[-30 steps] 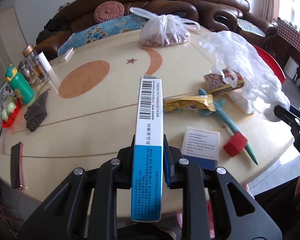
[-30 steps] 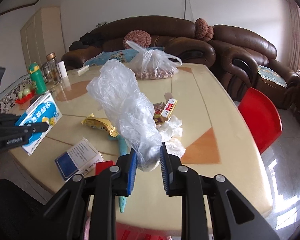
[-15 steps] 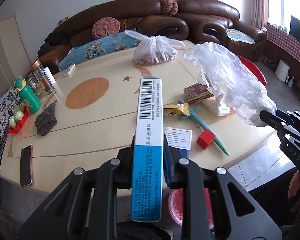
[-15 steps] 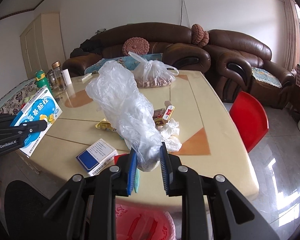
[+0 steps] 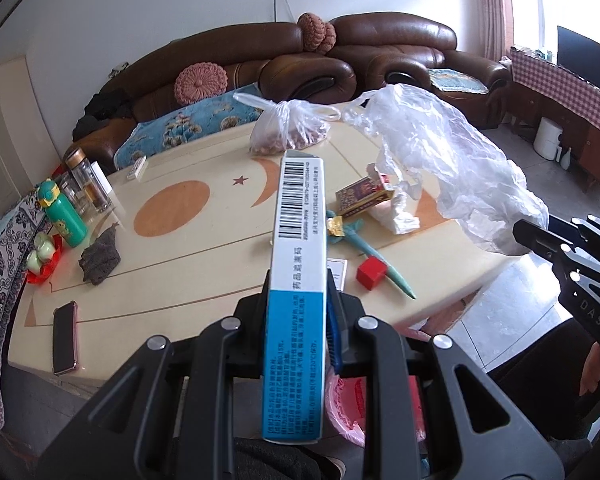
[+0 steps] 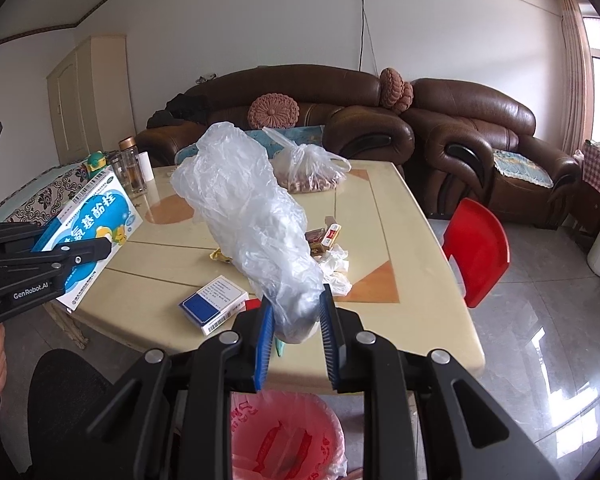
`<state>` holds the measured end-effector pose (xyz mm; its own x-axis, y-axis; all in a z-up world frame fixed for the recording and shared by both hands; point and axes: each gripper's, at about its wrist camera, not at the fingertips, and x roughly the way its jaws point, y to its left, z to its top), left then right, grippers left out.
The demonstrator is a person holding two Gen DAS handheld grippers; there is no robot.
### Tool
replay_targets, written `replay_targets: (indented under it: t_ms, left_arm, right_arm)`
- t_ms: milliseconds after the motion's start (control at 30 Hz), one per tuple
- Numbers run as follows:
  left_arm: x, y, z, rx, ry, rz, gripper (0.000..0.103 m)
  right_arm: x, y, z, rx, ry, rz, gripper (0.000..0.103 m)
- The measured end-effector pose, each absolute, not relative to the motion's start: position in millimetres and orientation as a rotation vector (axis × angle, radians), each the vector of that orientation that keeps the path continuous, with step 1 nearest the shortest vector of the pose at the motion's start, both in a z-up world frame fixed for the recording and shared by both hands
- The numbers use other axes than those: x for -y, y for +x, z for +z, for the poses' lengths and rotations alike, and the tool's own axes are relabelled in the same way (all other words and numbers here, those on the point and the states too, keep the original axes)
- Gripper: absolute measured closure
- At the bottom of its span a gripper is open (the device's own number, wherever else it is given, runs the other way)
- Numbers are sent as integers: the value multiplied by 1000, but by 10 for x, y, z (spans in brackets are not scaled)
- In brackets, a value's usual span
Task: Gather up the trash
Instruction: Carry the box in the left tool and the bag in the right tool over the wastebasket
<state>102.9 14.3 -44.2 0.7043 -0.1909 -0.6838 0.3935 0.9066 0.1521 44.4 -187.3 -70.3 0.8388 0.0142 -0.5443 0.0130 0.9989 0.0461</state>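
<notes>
The medicine box (image 5: 296,280) stands on edge between the left gripper (image 5: 298,312) fingers, clamped by its lower half, barcode end pointing away over the table (image 5: 172,248). The crumpled clear bag (image 6: 252,216) is pinched at its bottom end by the right gripper (image 6: 294,320), rising up and away from the fingertips — both items are held off the table, near its front edge. Below the right gripper sits a bin with a pink liner (image 6: 284,436). On the table lie one blue-and-white box (image 6: 214,304), one red block (image 5: 371,274), one teal pen-like object (image 5: 376,256), one gold wrapper (image 5: 336,226), one cigarette pack (image 5: 364,194) — possibly two, the right view is unclear — a wad of tissue (image 6: 336,266), and one tied bag of nuts (image 5: 290,132). Further left lie one phone (image 5: 65,338), one dark cloth (image 5: 100,256) and one green bottle (image 5: 62,214).
</notes>
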Motion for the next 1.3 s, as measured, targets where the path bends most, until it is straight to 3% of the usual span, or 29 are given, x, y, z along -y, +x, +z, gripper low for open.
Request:
replay_targets:
  t_ms: [567,1300]
  left_arm:
    - [-6,524,-506,-756,306,-482,80]
    - [99,383,-1065,-884,319,-554,80]
  right_arm:
    - [1841,-158,-554,-585,27,-15,81]
    - [1846,-441,-878,-700,9,-31,81]
